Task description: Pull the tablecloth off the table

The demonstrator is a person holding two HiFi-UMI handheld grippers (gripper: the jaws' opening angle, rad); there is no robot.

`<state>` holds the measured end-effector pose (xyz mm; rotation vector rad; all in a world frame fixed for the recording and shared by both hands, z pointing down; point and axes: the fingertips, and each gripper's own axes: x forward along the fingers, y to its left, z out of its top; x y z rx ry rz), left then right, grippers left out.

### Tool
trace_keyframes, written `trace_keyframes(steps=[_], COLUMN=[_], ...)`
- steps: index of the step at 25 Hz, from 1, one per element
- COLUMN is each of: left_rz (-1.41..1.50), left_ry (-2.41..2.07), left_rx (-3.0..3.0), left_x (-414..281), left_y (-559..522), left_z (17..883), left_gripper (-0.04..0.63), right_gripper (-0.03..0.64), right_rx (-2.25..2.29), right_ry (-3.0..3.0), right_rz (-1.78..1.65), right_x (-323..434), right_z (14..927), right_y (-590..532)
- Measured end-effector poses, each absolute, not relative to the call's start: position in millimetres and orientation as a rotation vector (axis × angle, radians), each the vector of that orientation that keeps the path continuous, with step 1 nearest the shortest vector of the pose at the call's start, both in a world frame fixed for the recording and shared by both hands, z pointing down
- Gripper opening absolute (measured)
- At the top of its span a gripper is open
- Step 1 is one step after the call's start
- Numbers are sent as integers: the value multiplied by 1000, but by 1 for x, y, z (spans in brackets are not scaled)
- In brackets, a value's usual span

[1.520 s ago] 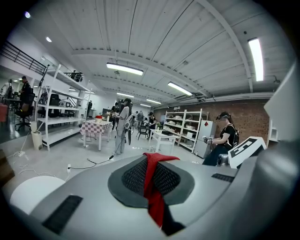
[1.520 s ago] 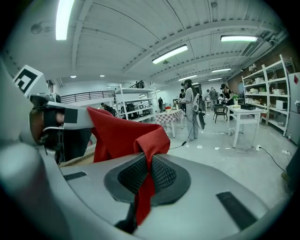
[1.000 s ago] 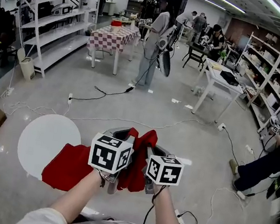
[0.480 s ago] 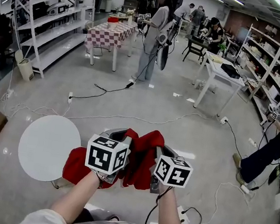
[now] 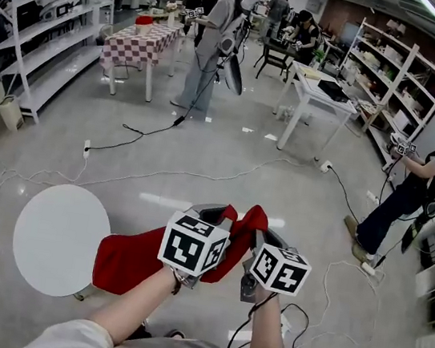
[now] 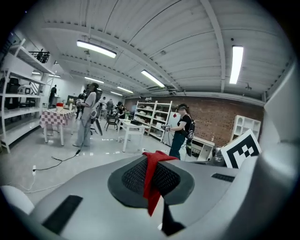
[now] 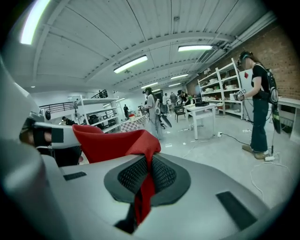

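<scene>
Spanning the scene, grey workshop floor [image 5: 225, 178] strewn with loose cables [image 5: 160, 181]; on it, at the person's left, one round white table [image 5: 54, 238]. Red tablecloth [image 5: 136, 261], off the tabletop, hangs in the air just beside the table's right edge, with its upper edge bunched between the two tools. Left gripper [image 6: 151, 180] and right gripper [image 7: 143, 180] are held side by side, each with jaws closed tight on a pinched fold of the tablecloth.
</scene>
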<state>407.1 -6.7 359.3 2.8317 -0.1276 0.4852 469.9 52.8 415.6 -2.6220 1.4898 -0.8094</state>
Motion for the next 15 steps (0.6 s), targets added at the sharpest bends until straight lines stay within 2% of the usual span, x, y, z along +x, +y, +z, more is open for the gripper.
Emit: trace_keyframes(steps=[8, 15], left_rz=[492, 487], left_ry=[44, -62], left_rx=[2837, 2780], left_x=[431, 410], left_y=[22, -16], left_z=[360, 375], left_gripper=[18, 18], right_gripper=[29, 29], right_rx=[-2705, -2715], right_ry=[1300, 1321], right_rz=[-772, -742], right_x=[490, 483], right_z=[407, 405], right_y=[97, 89])
